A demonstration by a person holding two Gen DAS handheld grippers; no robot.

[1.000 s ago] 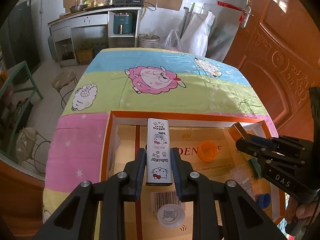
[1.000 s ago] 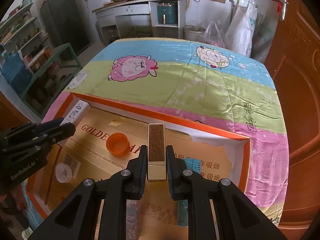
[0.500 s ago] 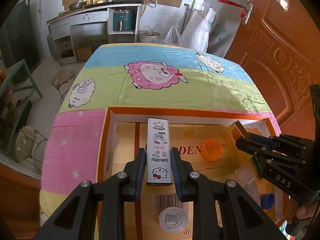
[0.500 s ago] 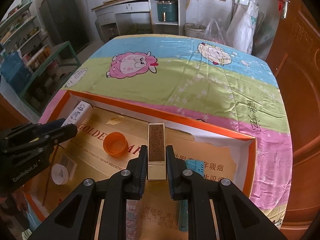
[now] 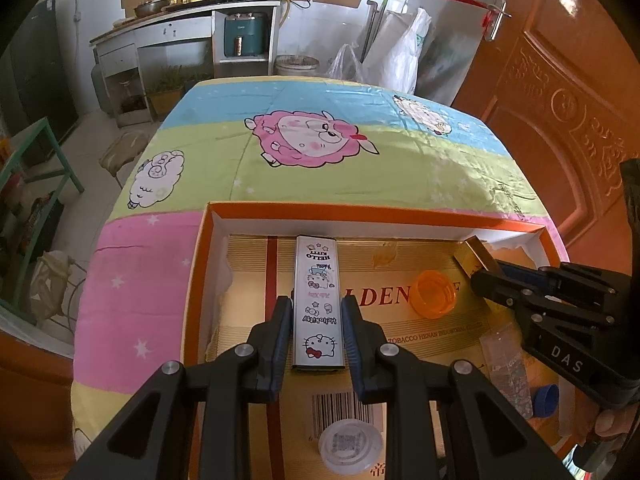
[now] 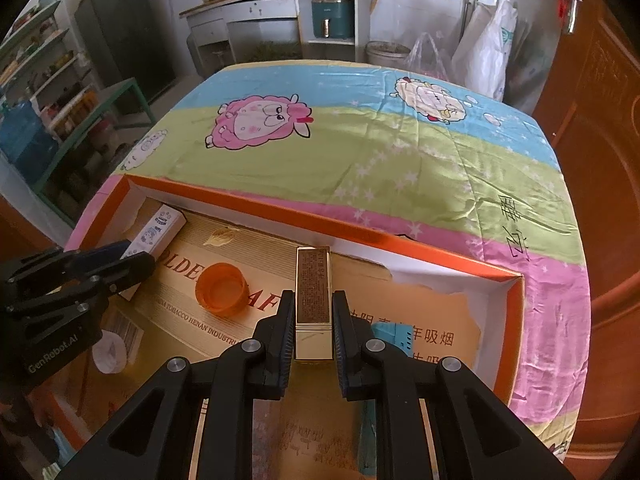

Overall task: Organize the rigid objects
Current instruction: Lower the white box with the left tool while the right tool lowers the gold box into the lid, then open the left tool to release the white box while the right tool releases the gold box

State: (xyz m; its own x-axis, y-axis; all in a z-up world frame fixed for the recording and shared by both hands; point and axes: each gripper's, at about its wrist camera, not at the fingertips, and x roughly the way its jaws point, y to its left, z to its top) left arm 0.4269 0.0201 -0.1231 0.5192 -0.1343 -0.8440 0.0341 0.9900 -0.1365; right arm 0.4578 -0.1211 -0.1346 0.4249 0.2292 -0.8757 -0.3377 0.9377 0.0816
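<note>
My left gripper point(image 5: 314, 312) is shut on a long white Hello Kitty box point(image 5: 317, 300), held above the orange-rimmed cardboard box point(image 5: 360, 216). My right gripper point(image 6: 312, 308) is shut on a gold rectangular box point(image 6: 313, 292) above the same cardboard box point(image 6: 280, 212). The right gripper with the gold box point(image 5: 476, 256) shows at the right of the left wrist view. The left gripper with the Hello Kitty box point(image 6: 160, 230) shows at the left of the right wrist view.
Inside the cardboard box lie an orange cap point(image 5: 435, 294), a clear round lid point(image 5: 348, 446), a blue cap point(image 5: 544, 400) and a clear packet point(image 5: 506, 368). A cartoon sheep cloth point(image 5: 312, 144) covers the table. A wooden door point(image 5: 560, 80) stands at the right.
Both grippers have drawn back and up a little with their boxes still held; more of the tablecloth and room shows beyond the cardboard box.
</note>
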